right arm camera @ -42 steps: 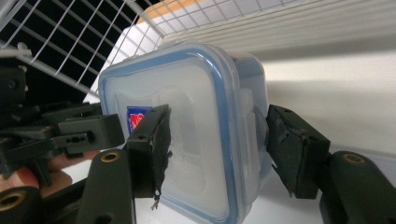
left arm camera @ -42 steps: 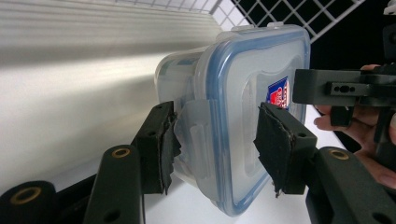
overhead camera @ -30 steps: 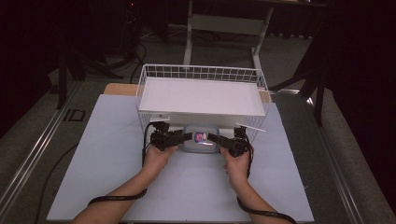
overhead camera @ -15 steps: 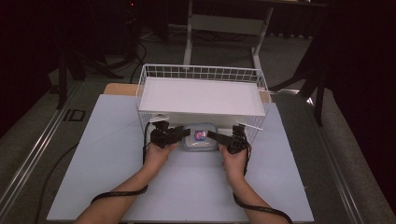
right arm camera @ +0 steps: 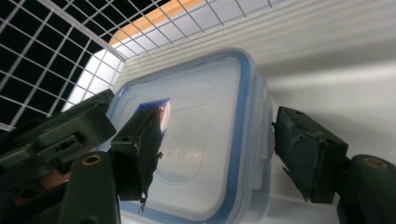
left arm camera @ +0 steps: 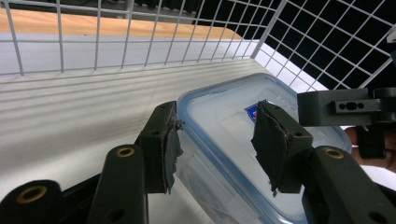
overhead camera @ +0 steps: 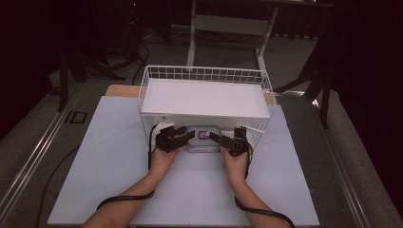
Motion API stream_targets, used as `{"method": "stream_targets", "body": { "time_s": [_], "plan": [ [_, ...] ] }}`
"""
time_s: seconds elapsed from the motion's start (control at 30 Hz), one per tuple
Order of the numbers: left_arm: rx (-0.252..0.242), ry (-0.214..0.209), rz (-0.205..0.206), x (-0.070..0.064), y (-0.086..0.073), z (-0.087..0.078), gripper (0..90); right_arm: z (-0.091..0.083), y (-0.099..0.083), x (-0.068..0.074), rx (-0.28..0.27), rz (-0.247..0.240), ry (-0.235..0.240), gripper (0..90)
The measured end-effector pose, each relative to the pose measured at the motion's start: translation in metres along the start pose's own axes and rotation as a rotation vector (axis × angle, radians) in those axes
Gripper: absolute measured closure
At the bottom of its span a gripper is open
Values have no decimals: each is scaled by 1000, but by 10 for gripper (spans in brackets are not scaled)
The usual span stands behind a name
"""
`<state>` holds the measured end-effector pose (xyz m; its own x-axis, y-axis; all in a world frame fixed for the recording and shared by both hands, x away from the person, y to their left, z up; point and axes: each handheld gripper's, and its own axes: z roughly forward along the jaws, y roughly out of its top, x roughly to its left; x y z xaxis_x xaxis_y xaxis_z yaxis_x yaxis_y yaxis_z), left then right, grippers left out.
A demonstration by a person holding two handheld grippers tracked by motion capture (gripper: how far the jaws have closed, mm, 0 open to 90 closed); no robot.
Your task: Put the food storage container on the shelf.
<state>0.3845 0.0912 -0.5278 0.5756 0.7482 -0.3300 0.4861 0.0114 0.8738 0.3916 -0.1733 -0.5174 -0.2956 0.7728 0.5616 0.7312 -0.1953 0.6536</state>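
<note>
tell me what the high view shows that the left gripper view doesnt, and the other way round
High view alone: the person's forearms and both hands, the whole white wire basket on the pale blue table, the dark floor and the stand behind it.

Left gripper view alone: the left tool up close, its worn black pads astride a corner of the container, jaws open, and the lid's blue seal line.

Shared: the clear lidded container with its red-and-blue label, the basket's mesh, and the right tool at the container's other end.
</note>
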Motion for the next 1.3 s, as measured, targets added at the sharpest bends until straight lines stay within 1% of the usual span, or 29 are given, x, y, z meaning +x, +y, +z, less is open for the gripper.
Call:
{"method": "stream_targets", "body": {
  "time_s": [0.1,0.13,0.2,0.23,0.27,0.3,0.37,0.43,0.47,0.5,0.53,0.57,0.63,0.67,0.7,0.73,0.77,0.8,0.83,0.87,0.9,0.97,1.0,1.07,1.1,1.13,1.2,1.23,1.3],
  "plan": [
    [-1,1,11,-1,-1,-2,486,-1,1,5,2,-61,-31,334],
    [-10,-1,16,-2,-1,-3,486,-2,1,6,-1,-81,-33,341],
    [-9,-2,29,-3,-3,-6,475,-4,1,8,0,-116,-49,340],
    [-7,0,34,-4,-4,-8,472,-6,0,9,-4,-142,-47,341],
    [-2,-12,39,-5,-5,-11,471,-8,-1,10,-5,-159,-46,340],
    [-1,-18,38,-5,-6,-13,471,-11,-2,14,4,-160,-56,340],
    [10,-19,38,-7,-8,-18,470,-17,-3,16,-20,-205,-61,340],
    [36,-8,44,-9,-11,-24,467,-23,-5,20,-23,-229,-63,340],
    [42,-16,35,-10,-12,-27,442,-26,-7,22,-19,-238,-67,339],
    [48,-23,32,-11,-12,-29,440,-29,-9,24,-17,-239,-63,340],
    [54,-23,41,-14,-13,-34,423,-32,-10,25,-20,-235,-49,339],
    [55,-31,51,-16,-14,-37,388,-36,-14,28,-21,-239,-35,345],
    [58,-66,73,-19,-17,-45,353,-41,-19,35,-10,-277,-25,373],
    [61,-80,81,-21,-18,-48,329,-44,-21,39,-16,-304,-43,374],
    [64,-83,85,-22,-19,-50,314,-46,-23,42,-23,-318,-53,390],
    [71,-83,80,-23,-20,-52,261,-47,-24,44,-19,-326,-52,397],
    [76,-90,72,-24,-21,-54,223,-49,-26,47,-21,-330,-59,434],
    [79,-97,69,-24,-22,-56,206,-49,-27,48,-15,-328,-55,489],
    [78,-103,64,-25,-24,-58,172,-49,-29,49,-5,-329,-50,505],
    [76,-110,66,-26,-25,-61,145,-48,-31,50,5,-328,-44,552],
    [68,-115,70,-27,-26,-64,122,-47,-34,51,18,-329,-40,581],
    [63,-110,87,-30,-27,-71,36,-46,-38,53,40,-334,-30,632],
    [64,-102,95,-31,-28,-75,18,-45,-40,54,52,-337,-21,671],
    [59,-75,105,-32,-29,-83,18,-42,-43,54,68,-353,-9,779],
    [61,-75,108,-32,-30,-87,18,-40,-44,55,82,-356,-4,867],
    [61,-68,112,-32,-32,-90,18,-37,-46,55,100,-361,-4,900],
    [54,-51,135,-34,-37,-96,18,-30,-47,54,130,-360,-14,900],
    [49,-42,149,-34,-41,-99,18,-27,-48,54,136,-363,-19,900],
    [31,-29,161,-34,-45,-102,18,-20,-48,52,142,-356,-27,900]
  ]
}}
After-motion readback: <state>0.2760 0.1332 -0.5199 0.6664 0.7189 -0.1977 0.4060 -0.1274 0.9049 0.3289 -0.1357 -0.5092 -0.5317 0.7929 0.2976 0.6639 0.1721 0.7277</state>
